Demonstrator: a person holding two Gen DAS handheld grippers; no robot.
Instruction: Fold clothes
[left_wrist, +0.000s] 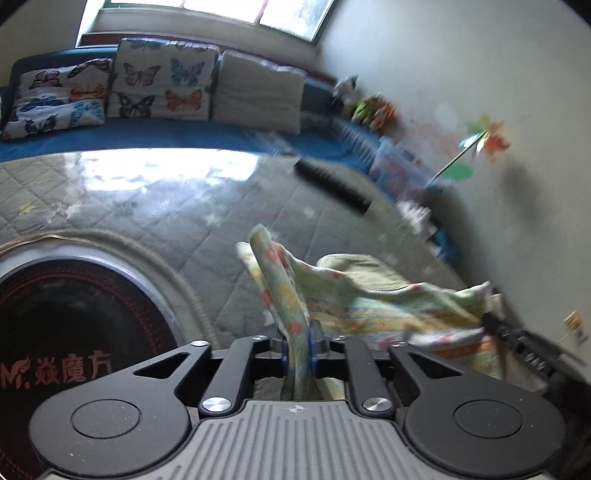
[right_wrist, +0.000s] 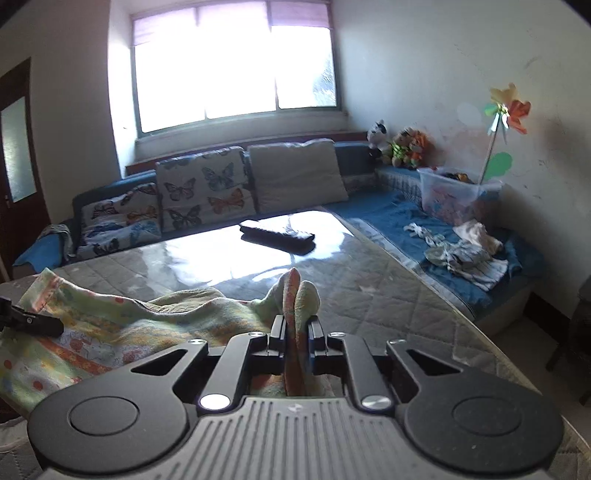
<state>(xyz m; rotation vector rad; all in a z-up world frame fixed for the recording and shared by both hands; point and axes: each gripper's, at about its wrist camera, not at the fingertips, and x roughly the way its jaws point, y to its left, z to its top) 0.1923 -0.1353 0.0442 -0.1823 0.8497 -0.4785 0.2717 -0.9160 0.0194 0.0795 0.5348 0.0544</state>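
A light green cloth with orange and yellow floral print (left_wrist: 369, 299) hangs stretched between my two grippers above the quilted grey table (left_wrist: 147, 206). My left gripper (left_wrist: 298, 341) is shut on one bunched edge of it. My right gripper (right_wrist: 295, 332) is shut on another bunched edge of the cloth (right_wrist: 155, 317). In the left wrist view the right gripper (left_wrist: 517, 332) shows at the cloth's far right end. In the right wrist view the left gripper (right_wrist: 33, 321) shows at the cloth's far left end.
A black remote-like case (right_wrist: 277, 234) lies on the far part of the table (right_wrist: 388, 291). A round black heater plate (left_wrist: 74, 332) is set in the table. A blue sofa (right_wrist: 406, 210) with butterfly cushions (right_wrist: 203, 192), loose clothes (right_wrist: 461, 251) and a plastic box (right_wrist: 454, 195) wraps around behind and to the right.
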